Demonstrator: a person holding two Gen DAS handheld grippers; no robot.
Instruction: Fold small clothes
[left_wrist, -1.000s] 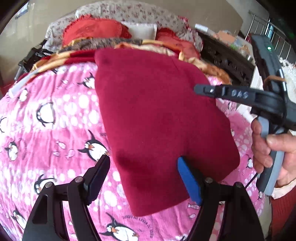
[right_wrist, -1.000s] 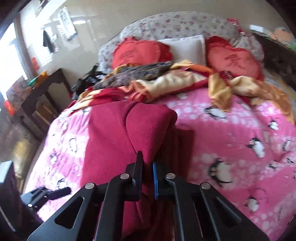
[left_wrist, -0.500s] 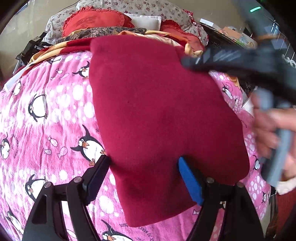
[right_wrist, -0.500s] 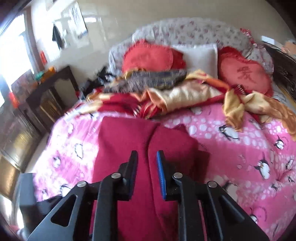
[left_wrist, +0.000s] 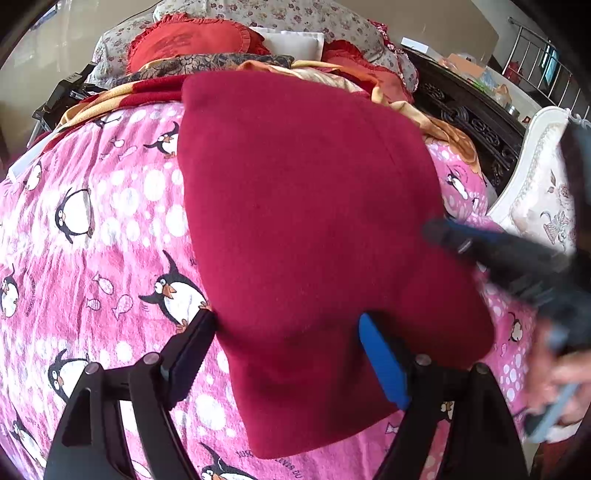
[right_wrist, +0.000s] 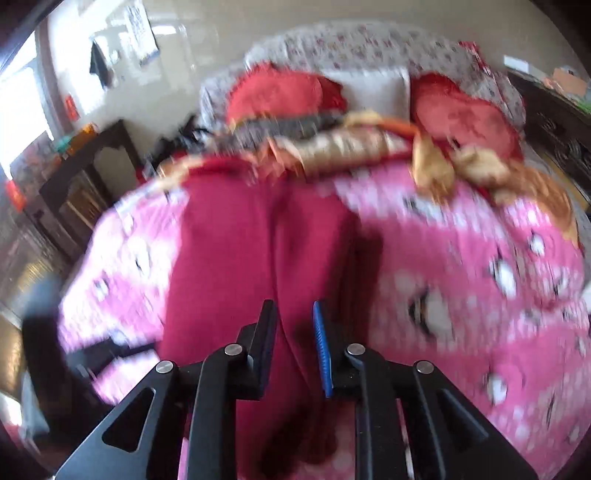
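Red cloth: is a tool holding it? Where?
Nothing holds the cloth. Left tool stands open over it. Right tool: jaws have just been opening, nothing pinched between them.

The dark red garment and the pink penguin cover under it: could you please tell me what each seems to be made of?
The dark red garment looks like a soft fleece or brushed knit: matte, slightly fuzzy, with a rounded, thick fold. The pink penguin cover looks like plush fleece or flannel: its print is soft-edged and the nap shows faint streaks. Neither fibre can be told for sure.
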